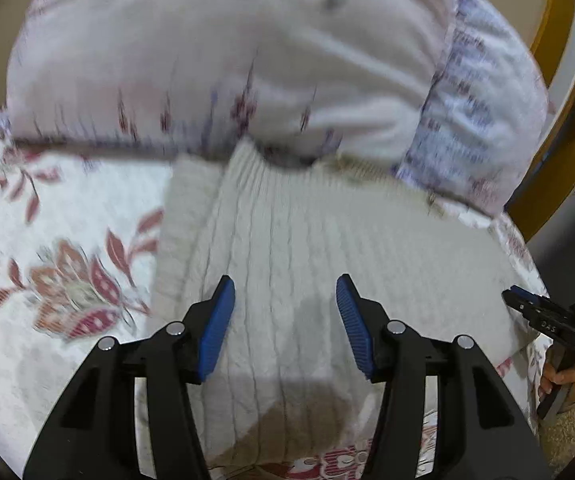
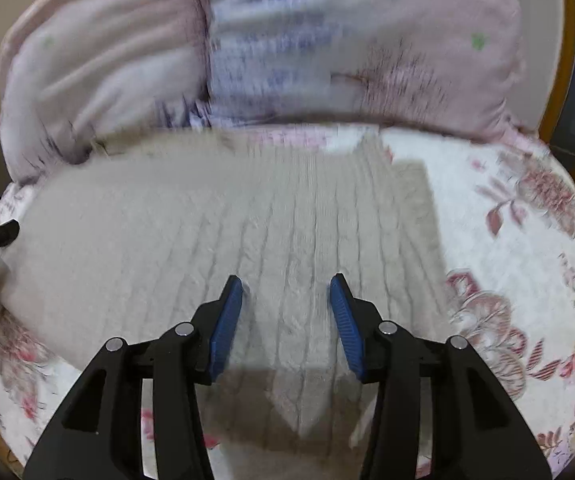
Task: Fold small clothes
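A cream cable-knit sweater (image 1: 307, 240) lies flat on a floral bedspread (image 1: 59, 248), one strip folded over along its left side in the left wrist view. My left gripper (image 1: 285, 284) hangs over the sweater's near part, open, its blue pads clear of the knit with nothing between them. The right wrist view shows the same sweater (image 2: 247, 232) from the other side, a narrow folded part at its far right. My right gripper (image 2: 286, 284) is open above it and holds nothing. The right gripper (image 1: 527, 300) also shows at the right edge of the left wrist view.
A big pink pillow (image 1: 227, 52) with a flowered panel lies across the far end of the bed, touching the sweater's far edge. A wooden bed frame (image 1: 555, 128) stands at the far right. A hand (image 1: 567, 376) in a fuzzy sleeve holds the other gripper's handle.
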Available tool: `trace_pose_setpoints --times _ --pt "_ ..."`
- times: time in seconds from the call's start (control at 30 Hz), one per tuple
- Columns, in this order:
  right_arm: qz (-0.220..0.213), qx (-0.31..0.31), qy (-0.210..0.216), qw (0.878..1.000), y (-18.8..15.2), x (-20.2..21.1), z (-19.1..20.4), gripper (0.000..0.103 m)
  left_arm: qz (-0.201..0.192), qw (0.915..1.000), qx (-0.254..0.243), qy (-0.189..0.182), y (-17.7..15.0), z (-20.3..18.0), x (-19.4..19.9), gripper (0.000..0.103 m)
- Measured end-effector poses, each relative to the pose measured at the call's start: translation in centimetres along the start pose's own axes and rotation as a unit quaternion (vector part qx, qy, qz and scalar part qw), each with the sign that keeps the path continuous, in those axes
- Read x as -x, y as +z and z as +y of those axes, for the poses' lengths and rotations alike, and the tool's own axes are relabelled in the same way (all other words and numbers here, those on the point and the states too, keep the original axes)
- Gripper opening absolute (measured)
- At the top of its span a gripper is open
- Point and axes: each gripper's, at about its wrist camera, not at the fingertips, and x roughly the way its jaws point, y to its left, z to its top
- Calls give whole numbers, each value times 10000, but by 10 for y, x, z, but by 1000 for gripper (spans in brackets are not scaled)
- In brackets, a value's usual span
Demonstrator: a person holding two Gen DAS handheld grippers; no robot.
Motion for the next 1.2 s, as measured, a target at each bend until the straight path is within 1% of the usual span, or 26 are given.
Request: trace_pose_setpoints --times 0.07,0.13,0.2,0.27,0.3,0.33,0.4,0.5,0.57,0.67,0.8,0.87,0.97,1.03,1.07,1.1,1.13,1.2 --pt "31 -36 44 10000 2 -1 -3 50 -68 9999 -118 35 -4 -1 -2 54" --pt "153 -107 71 9998 6 -1 -5 52 -35 9997 -226 65 -5 -3 -1 57" --pt "196 -112 6 9997 8 0 -2 53 -47 9999 -152 -7 -4 -2 3 60" --pt "166 -124 -13 9998 9 4 3 56 -165 9997 72 -142 1 7 12 64" --pt "109 -134 63 9998 10 6 6 60 -237 9995 161 -153 3 11 16 68" --pt "50 -137 130 9998 10 7 8 61 -371 9987 325 -158 6 19 23 73" --pt "-47 -75 226 9997 10 8 17 62 -486 9970 594 -110 13 33 29 76" --pt "-76 59 340 9994 14 5 35 64 -426 9935 1043 -164 21 54 29 77" --pt "-63 114 414 9991 18 2 49 64 -325 9890 1418 -253 23 68 24 77" --pt "-62 219 494 9985 23 -2 69 64 -198 9827 1806 -355 23 83 17 77" --pt "-119 378 488 9980 27 -6 92 64 -59 9759 2116 -523 21 91 7 77" --pt "-131 376 504 9979 29 -9 97 64 -18 9744 2177 -565 21 92 4 78" --pt "-132 357 574 9976 31 -14 103 64 -59 9737 2199 -592 21 91 3 80" --pt "-31 475 483 9977 30 -23 112 67 -73 9727 2228 -642 21 91 3 80" --pt "126 603 354 9975 27 -32 117 69 -74 9721 2244 -673 22 90 2 80" --pt "157 716 236 9970 25 -36 121 71 -77 9715 2261 -701 22 90 1 80" --pt "-17 952 45 9954 21 -36 128 71 -74 9710 2273 -736 22 88 0 80" --pt "-47 1000 -45 9950 19 -35 131 71 -67 9710 2262 -764 23 85 -2 80"
